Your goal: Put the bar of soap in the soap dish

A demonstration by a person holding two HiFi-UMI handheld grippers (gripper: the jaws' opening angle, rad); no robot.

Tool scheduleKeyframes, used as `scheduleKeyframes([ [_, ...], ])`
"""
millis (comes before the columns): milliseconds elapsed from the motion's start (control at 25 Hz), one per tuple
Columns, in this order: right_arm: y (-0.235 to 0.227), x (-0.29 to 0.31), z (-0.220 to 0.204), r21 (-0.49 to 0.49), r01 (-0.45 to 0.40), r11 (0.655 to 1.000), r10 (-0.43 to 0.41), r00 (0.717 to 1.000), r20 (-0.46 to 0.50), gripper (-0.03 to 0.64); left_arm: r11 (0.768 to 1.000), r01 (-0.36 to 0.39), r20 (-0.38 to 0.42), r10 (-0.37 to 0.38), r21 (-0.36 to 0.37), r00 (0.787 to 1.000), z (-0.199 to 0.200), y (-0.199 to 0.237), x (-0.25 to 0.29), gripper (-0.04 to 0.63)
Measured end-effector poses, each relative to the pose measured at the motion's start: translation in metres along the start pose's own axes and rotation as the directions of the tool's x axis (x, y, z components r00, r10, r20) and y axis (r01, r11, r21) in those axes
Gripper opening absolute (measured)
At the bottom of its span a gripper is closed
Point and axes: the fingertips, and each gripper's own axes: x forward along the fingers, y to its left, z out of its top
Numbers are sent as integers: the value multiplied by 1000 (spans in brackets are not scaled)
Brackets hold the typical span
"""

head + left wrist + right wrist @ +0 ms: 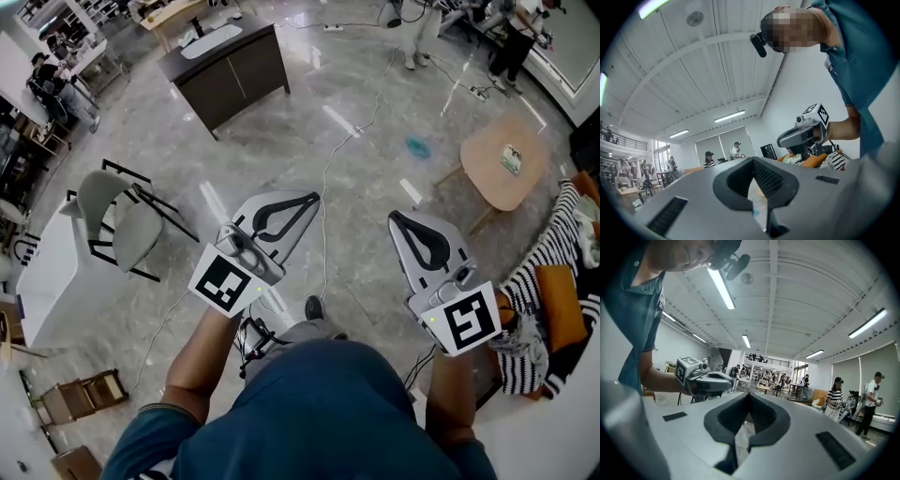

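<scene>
over the grey marble floor (pixel 356 141), left gripper (pixel 314 197) and right gripper (pixel 394 217) are held level, each with jaws pressed together on nothing. neither the bar of soap nor the soap dish shows in any view, so the task looks unstarted. walking off to find them risks a snag on the cable (pixel 325 173) trailing underfoot, and reaching the soap with jaws unopened would only shove it away.

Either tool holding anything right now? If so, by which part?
Nothing is held. The left tool and the right tool both have their jaws together with nothing between them.
</scene>
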Motion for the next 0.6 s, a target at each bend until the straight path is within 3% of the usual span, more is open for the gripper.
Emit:
scheduleKeyframes([
  [440,-43,85,-1,-76,23,997,-24,1000,-10,14,999,35,19,-35,22,999,-28,86,22,2],
  [600,-57,105,-5,-30,24,999,-25,999,-24,14,999,34,22,-33,-3,999,-37,106,35,2],
])
